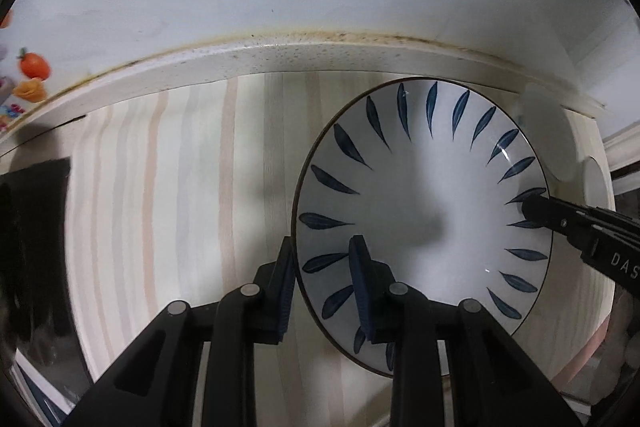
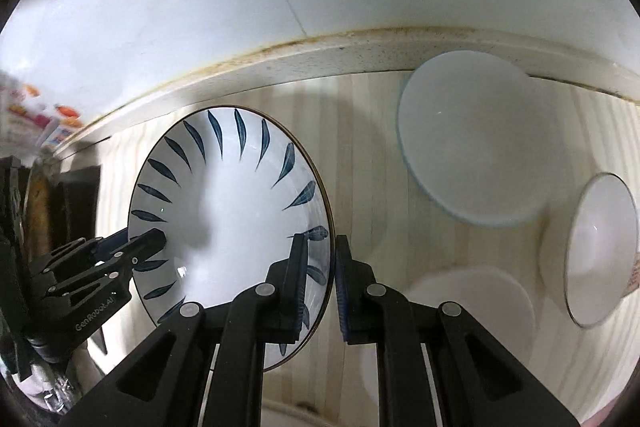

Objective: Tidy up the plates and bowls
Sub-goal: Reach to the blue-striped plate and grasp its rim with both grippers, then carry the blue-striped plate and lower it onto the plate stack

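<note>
My left gripper (image 1: 322, 283) and right gripper (image 2: 320, 277) each straddle opposite edges of the round white ceramic plate with dark blue leaf strokes (image 2: 236, 211), pads either side of its rim, gripping it. The plate sits over the pale striped wooden counter (image 1: 168, 187). Right of the plate lie a plain white bowl (image 2: 472, 143) and a thin-rimmed white bowl (image 2: 600, 251); behind it runs the speckled backsplash ledge (image 1: 280, 57).
</note>
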{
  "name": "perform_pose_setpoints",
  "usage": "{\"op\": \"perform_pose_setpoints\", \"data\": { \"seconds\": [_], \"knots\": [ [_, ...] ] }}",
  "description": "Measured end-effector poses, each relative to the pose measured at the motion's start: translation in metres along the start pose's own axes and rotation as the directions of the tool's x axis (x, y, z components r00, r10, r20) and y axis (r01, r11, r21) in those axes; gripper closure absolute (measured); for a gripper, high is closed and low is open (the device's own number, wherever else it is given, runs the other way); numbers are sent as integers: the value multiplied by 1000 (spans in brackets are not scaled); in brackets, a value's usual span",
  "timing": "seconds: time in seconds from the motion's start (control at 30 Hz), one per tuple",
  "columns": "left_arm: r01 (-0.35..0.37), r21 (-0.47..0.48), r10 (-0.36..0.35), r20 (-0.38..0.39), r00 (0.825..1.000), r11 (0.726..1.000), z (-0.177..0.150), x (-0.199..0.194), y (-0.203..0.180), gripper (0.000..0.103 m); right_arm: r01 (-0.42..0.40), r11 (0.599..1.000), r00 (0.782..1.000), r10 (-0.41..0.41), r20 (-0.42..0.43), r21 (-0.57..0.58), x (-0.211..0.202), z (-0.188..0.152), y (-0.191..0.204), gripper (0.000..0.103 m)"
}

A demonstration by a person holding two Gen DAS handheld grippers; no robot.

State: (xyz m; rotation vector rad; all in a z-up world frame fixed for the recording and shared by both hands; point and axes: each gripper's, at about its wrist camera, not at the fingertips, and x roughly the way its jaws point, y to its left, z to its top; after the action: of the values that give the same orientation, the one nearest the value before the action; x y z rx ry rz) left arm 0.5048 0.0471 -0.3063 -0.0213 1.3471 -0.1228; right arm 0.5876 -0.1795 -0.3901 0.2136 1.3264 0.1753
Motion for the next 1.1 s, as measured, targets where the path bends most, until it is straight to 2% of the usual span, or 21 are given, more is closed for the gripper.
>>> {"op": "perform_pose_setpoints", "data": {
  "seconds": [0.2, 0.27, 0.33, 0.47, 0.67, 0.87, 1.1],
  "knots": [
    [-8, -30, 9, 37, 999, 1000, -44, -47, -10, 79, -59, 996, 998, 60, 20, -60, -46, -31, 0, 88],
    [-9, -48, 11, 40, 999, 999, -49, -52, -16, 79, -77, 994, 997, 78, 13, -75, -58, -46, -3, 88],
    [-12, -66, 15, 48, 999, 998, -68, -61, -18, 79, -85, 992, 996, 86, 11, -96, -59, -62, 11, 88],
    [-4, -97, 8, 34, 999, 995, -104, -66, -20, 79, -116, 986, 993, 116, -7, -122, -74, -93, 12, 88],
    [-5, -90, 6, 6, 1000, 996, -147, -68, -31, 79, -127, 985, 992, 123, -36, -119, -89, -148, 4, 88],
    [8, -55, -10, -35, 999, 998, -181, -59, -42, 79, -118, 991, 992, 114, -52, -70, -84, -199, -15, 88],
    [0, -16, -1, -67, 998, 1000, -197, -36, -55, 79, -95, 995, 993, 93, -78, -24, -64, -242, -36, 88]
  ]
}}
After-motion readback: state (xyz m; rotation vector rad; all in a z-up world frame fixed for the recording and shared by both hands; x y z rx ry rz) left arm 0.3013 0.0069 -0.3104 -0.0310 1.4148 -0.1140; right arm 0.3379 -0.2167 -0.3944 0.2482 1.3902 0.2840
